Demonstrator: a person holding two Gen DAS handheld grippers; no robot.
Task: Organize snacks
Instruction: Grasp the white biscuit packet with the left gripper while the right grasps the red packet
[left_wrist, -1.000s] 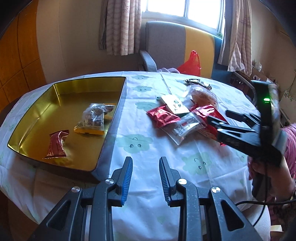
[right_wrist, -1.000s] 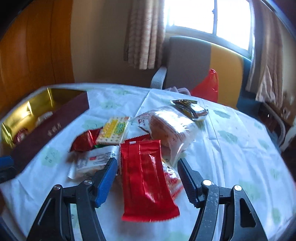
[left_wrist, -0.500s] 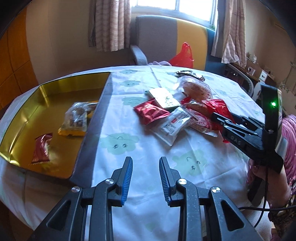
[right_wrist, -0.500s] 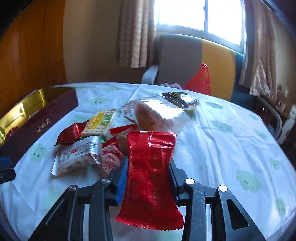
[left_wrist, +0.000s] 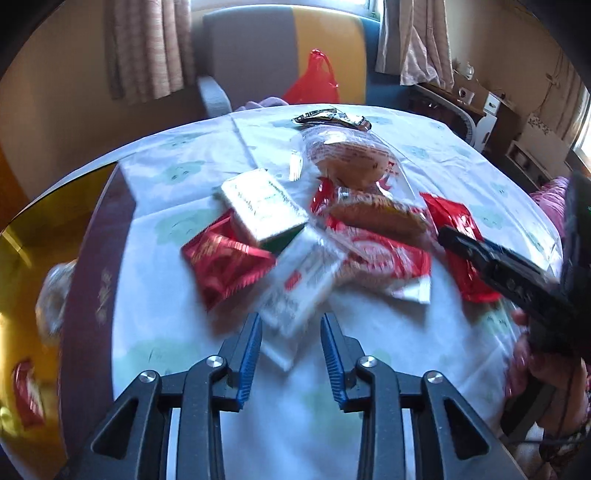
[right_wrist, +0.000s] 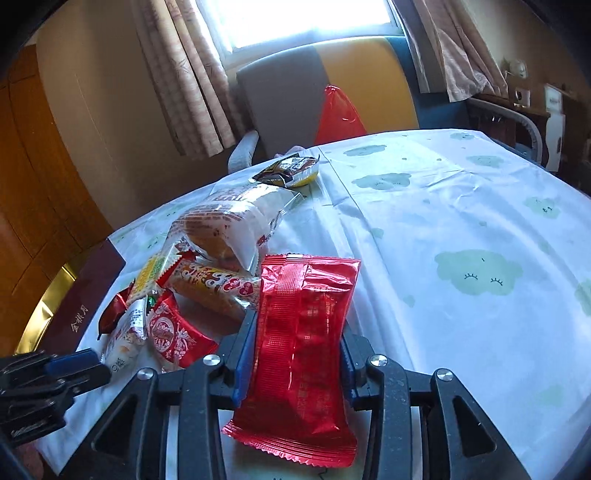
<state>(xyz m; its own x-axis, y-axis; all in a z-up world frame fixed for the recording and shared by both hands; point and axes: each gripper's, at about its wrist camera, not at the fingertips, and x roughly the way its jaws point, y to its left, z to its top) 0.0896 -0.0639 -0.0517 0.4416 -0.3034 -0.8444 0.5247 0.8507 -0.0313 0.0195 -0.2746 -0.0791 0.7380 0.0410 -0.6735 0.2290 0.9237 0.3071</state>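
1. While the right tongs (right_wrist: 293, 354) clamp a red packet (right_wrist: 299, 354) across its middle, pads pressing both long edges, the packet juts up and forward, apparently clear of the surface (right_wrist: 461, 229).
2. Left tongs (left_wrist: 291, 354): jaws part-open and just widened; the near end of a white packet (left_wrist: 295, 295) lies between the pads (left_wrist: 251, 350), with a gap on each side, so nothing is gripped.
3. Step in hand, as judged: one snack is lifted from the pile for transfer, and the left tongs are lining up on a second.
4. Next move, right side: carry the red packet over to the gold tray (left_wrist: 33, 236) at the left and release it there. The grip must hold a slick wrapper.
5. Next move, left side: push slightly further onto the white packet, then close. A foil packet (left_wrist: 225, 262) and a red-and-white wrapper (left_wrist: 384, 258) touch it and may drag along.
6. Pile beyond: a cracker pack (left_wrist: 262, 206), a bagged bun (left_wrist: 351, 158) and a dark wrapper (left_wrist: 328, 118) farthest off.
7. Hard to make out: the left view is motion-blurred, so print is unreadable and the tray's contents show as smears. The tray is cut off by the frame edge.
8. Hidden: a hand (left_wrist: 546, 365) is mostly covered by the right tongs' body.
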